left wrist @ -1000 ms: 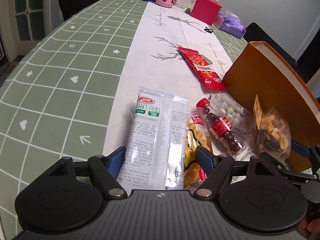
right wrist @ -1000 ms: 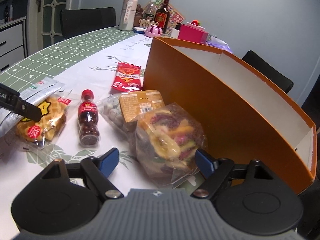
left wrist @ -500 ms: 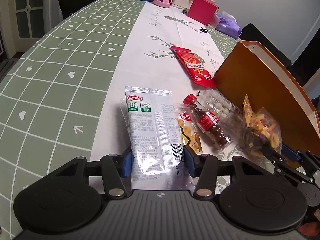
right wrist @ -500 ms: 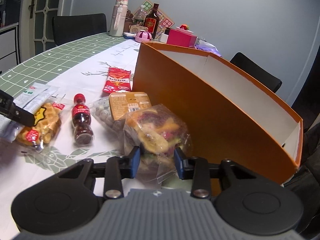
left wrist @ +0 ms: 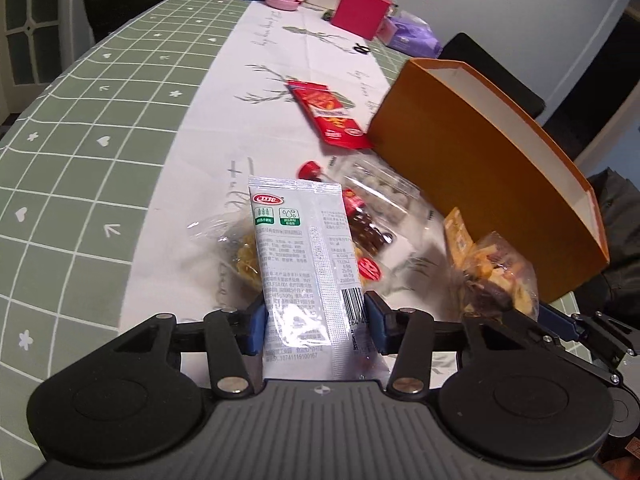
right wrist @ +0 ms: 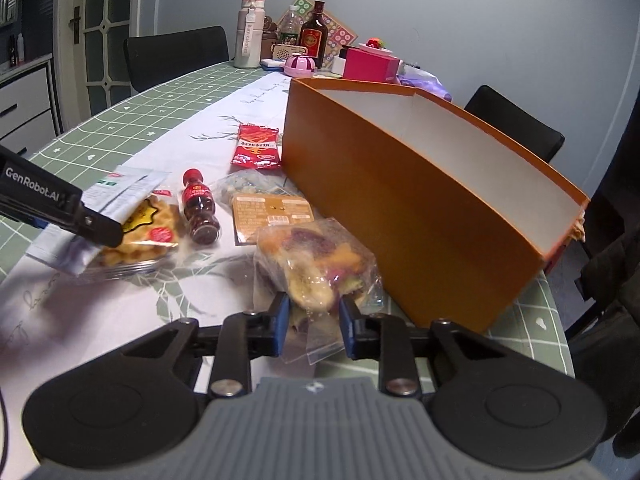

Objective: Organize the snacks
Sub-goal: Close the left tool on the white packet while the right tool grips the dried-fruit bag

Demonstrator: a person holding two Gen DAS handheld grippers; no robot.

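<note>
Home dining room: checked tablecloth (right wrist: 132,116), dining chairs (right wrist: 176,60), panelled door (right wrist: 100,36).

Six snack items: one silver packet (left wrist: 304,264), one waffle bag (right wrist: 146,236), one cola-shaped candy bottle (right wrist: 199,208), one bag of round candies (right wrist: 250,184), one red packet (right wrist: 257,147), one dried-fruit bag (right wrist: 320,268). One orange box (right wrist: 404,216); two grippers.

Printed "GenRobot.AI" in white along the black left gripper (right wrist: 60,210), at nine o'clock in the right wrist view; "10741119100167" at the bottom edge of the silver packet (left wrist: 306,276), barcode at its four o'clock; "Bun Calories", read uncertainly, down the strap of the white bottle (right wrist: 249,34) at twelve o'clock; other label print on the snacks too small to read.
</note>
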